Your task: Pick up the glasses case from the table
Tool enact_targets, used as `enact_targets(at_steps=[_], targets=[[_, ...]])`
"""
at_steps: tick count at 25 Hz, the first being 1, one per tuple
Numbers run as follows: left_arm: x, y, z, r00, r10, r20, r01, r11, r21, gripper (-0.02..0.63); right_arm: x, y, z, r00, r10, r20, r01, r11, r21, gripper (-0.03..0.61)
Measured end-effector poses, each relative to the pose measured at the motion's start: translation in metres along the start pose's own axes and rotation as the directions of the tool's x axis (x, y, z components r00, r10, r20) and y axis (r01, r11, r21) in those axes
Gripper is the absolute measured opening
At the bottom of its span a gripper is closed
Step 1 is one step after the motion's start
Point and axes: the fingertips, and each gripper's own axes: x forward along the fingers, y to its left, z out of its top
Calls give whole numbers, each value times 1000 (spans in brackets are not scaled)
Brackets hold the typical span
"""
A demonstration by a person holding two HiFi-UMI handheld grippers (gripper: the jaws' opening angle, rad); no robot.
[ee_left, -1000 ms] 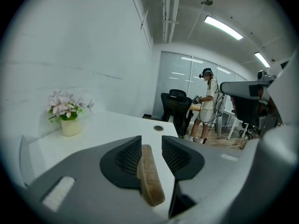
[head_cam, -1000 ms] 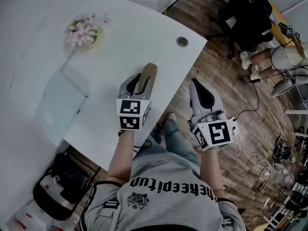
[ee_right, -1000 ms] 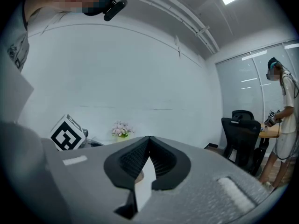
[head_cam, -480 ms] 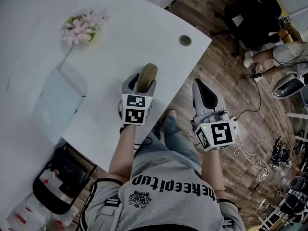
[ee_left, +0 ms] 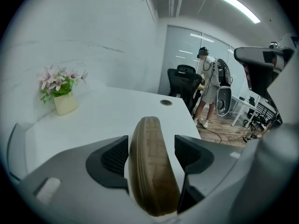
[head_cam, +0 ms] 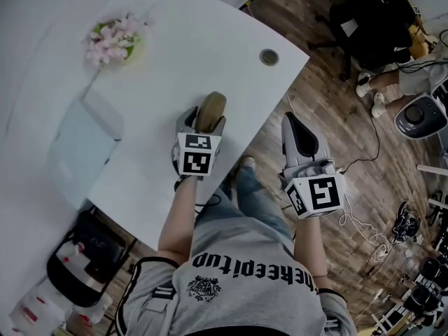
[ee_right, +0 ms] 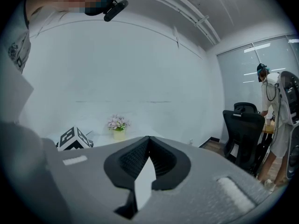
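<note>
Left gripper view: the tan-brown, long, rounded hard glasses case, with a seam along its upturned edge, stands on its narrow side between the jaws of the left gripper. These jaws have just been opening and now stand wide, the pads beside the case's flanks and not clamped on it. By my reckoning the pick-up is not done: the case seems to rest on the white table near its front edge, with closing and lifting left. The right gripper hangs off the table's side, jaws together, holding nothing.
</note>
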Motion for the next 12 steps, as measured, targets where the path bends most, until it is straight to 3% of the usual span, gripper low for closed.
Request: enact_targets(at_steps=[12], targets=[[14, 8, -19, 998, 36, -54, -37, 999, -34, 307, 5, -6, -4, 1000, 17, -12, -17, 1000, -1, 2]])
